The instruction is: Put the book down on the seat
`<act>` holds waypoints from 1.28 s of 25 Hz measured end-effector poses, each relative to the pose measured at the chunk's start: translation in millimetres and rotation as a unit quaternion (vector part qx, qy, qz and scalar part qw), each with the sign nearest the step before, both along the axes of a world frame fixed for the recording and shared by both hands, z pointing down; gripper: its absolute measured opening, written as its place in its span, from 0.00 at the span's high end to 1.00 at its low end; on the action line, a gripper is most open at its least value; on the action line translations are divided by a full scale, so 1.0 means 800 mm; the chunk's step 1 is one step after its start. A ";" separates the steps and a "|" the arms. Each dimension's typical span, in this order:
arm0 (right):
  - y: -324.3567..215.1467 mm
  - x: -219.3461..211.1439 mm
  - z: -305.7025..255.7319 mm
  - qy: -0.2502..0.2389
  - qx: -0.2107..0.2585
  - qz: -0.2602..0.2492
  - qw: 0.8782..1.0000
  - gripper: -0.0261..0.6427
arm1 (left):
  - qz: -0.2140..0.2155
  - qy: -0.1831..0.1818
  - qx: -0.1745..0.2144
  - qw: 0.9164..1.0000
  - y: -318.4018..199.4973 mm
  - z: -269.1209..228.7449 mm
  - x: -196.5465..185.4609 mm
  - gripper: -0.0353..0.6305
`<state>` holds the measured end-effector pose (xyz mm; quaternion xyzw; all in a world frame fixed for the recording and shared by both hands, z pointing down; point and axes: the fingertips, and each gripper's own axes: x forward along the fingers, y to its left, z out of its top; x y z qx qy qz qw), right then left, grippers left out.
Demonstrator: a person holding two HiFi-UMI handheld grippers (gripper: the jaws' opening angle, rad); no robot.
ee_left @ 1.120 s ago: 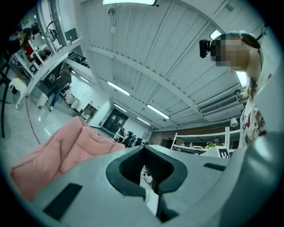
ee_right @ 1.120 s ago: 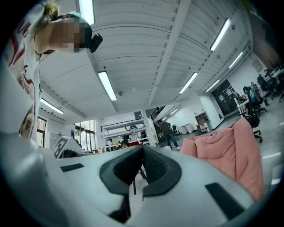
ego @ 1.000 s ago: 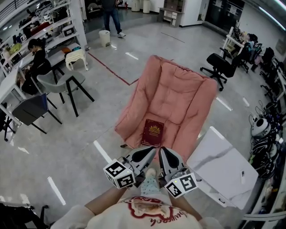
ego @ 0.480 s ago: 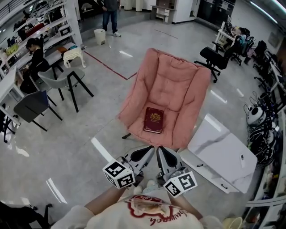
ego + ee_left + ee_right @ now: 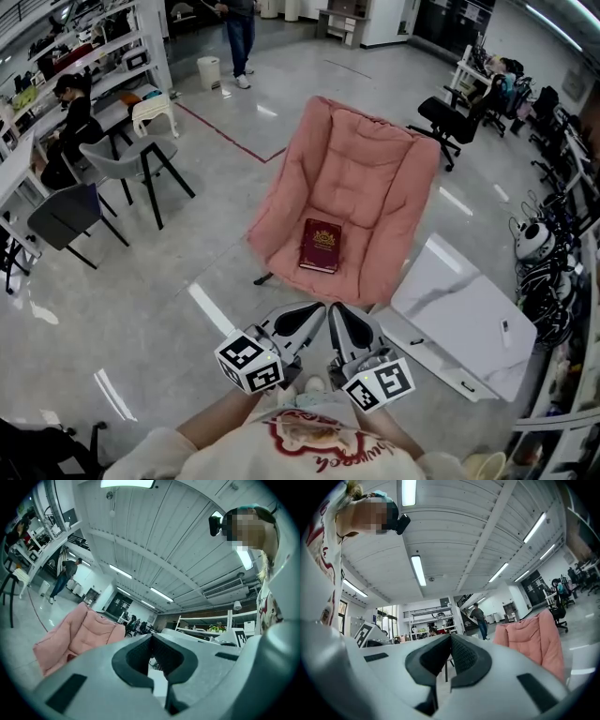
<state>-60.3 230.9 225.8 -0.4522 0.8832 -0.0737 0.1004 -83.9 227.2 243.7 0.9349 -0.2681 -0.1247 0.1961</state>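
A dark red book (image 5: 321, 246) lies flat on the seat of a pink padded chair (image 5: 352, 173) in the head view. Both grippers are held close to my body, side by side, well short of the chair and apart from the book. The left gripper (image 5: 317, 310) is shut with nothing between its jaws, and so is the right gripper (image 5: 337, 311). In the left gripper view the shut left gripper (image 5: 151, 637) points level, with the pink chair (image 5: 77, 631) off to the left. The right gripper view shows the shut right gripper (image 5: 451, 637) and the pink chair (image 5: 534, 639) at the right.
A white panel (image 5: 464, 323) lies on the floor right of the chair. A black office chair (image 5: 448, 127) stands behind it. Grey chairs (image 5: 141, 164) and desks with a seated person (image 5: 73, 103) line the left. Another person (image 5: 239, 28) stands far back. Equipment (image 5: 544, 253) crowds the right edge.
The chair and book have drawn further away in the head view as I backed off. Both grippers stayed shut and empty near my body.
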 end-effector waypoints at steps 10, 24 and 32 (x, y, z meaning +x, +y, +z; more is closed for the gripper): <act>0.025 0.021 -0.009 -0.016 0.012 -0.003 1.000 0.96 | -0.003 -0.007 0.006 1.000 0.024 -0.005 0.018 0.94; 0.139 0.111 -0.015 -0.009 0.016 -0.014 1.000 0.96 | -0.025 0.006 0.003 1.000 0.137 -0.006 0.103 0.94; 0.215 0.151 -0.011 -0.013 0.009 -0.036 0.999 0.96 | -0.050 0.016 0.003 0.999 0.216 -0.012 0.140 0.94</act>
